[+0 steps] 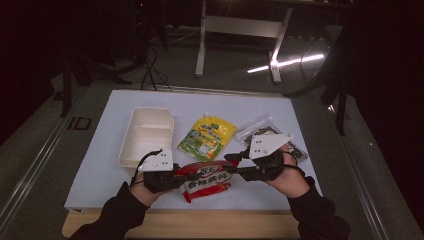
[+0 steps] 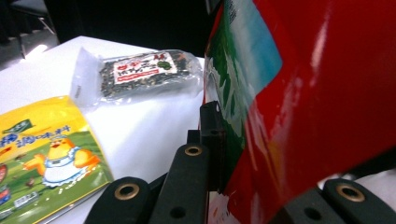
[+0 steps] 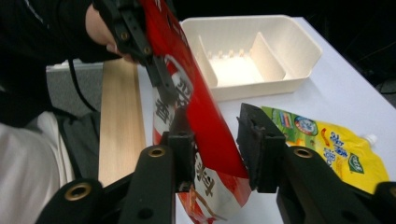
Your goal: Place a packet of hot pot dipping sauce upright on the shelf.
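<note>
The red packet [image 1: 207, 178] hangs just above the tabletop [image 1: 100, 165], near its front edge, its long axis running from one hand to the other. The left tongs [image 1: 176, 176] are clamped on its left end. The right tongs [image 3: 215, 140] straddle the right end with their jaws parted; the far pad looks clear of the film, though the near one may touch. The yellow pouch [image 1: 206, 136] lies just behind the packet, the white tray [image 1: 147, 135] behind and to its left, and the seaweed bag [image 2: 144, 72] behind and to its right.

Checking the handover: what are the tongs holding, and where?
Left tongs clamp the red packet at one end; right tongs straddle its other end, pads apart.
</note>
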